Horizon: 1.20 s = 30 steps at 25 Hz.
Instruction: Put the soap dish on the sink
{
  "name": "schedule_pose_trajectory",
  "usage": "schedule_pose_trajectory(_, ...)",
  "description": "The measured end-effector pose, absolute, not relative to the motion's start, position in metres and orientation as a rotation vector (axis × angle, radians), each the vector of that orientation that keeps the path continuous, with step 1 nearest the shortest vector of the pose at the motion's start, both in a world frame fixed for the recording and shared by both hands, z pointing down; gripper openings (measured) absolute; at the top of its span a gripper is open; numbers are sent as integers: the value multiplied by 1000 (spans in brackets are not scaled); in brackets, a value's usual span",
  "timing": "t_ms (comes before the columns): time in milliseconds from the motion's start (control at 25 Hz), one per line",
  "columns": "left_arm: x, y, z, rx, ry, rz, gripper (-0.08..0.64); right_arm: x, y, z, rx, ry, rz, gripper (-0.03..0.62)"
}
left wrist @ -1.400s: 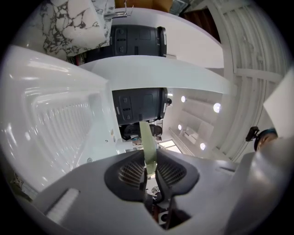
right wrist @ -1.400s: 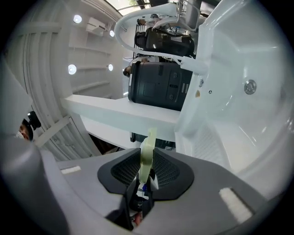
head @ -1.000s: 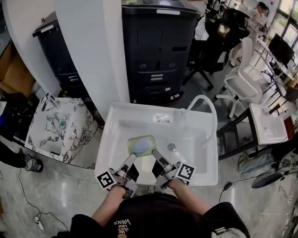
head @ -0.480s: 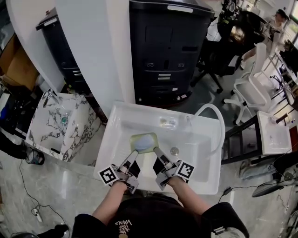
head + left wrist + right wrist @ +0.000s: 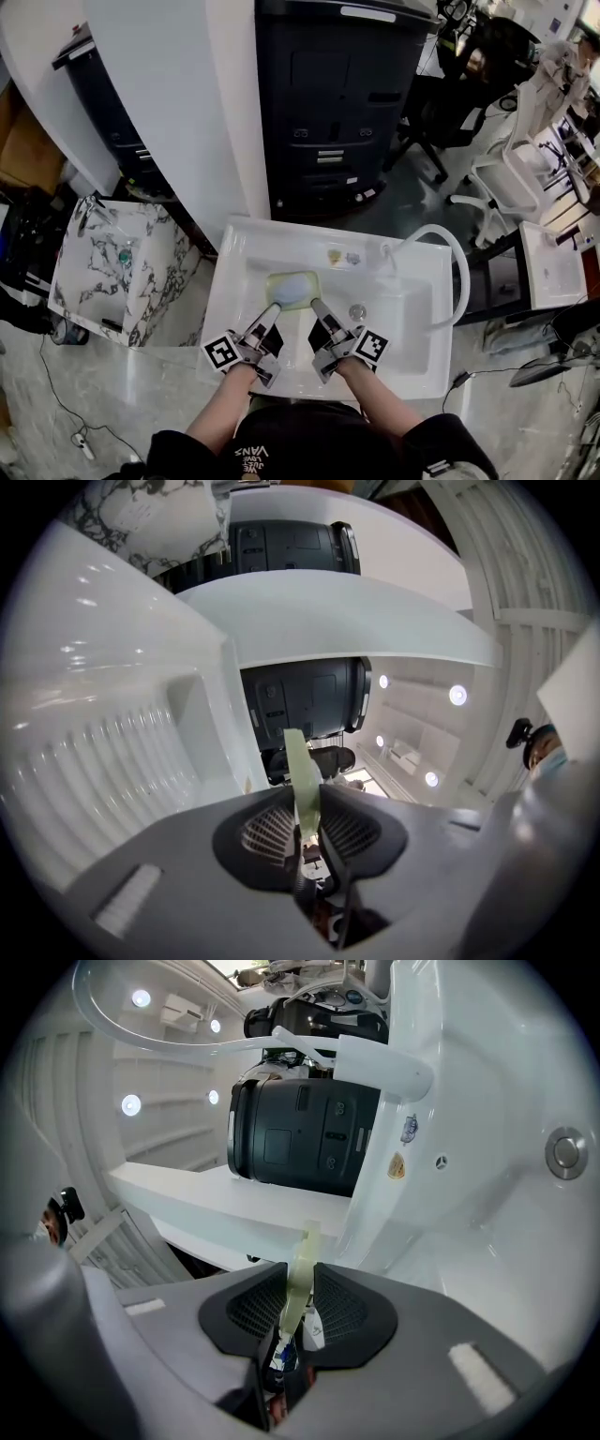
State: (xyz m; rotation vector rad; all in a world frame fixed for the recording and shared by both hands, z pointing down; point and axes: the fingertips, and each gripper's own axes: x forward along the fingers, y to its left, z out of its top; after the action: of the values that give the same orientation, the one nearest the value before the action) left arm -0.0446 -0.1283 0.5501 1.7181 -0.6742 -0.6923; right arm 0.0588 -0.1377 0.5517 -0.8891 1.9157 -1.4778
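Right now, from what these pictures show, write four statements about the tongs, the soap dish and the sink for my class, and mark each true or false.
1. The left tongs and the right tongs are both shut on the edge of the soap dish. True.
2. The soap dish is held well off to the left of the sink. False: it is over the basin of the white sink.
3. In the head view, the drain lies to the right of the dish. True.
4. A black hose loops at the sink's back right corner. False: the hose there is white.
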Motion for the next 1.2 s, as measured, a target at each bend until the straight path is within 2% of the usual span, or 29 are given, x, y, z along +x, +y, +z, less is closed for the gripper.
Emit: schedule_pose_trajectory(1200,-57,-200,633,1619,-688,-660,132,48,-206,632,-1083,1886,-1520,75)
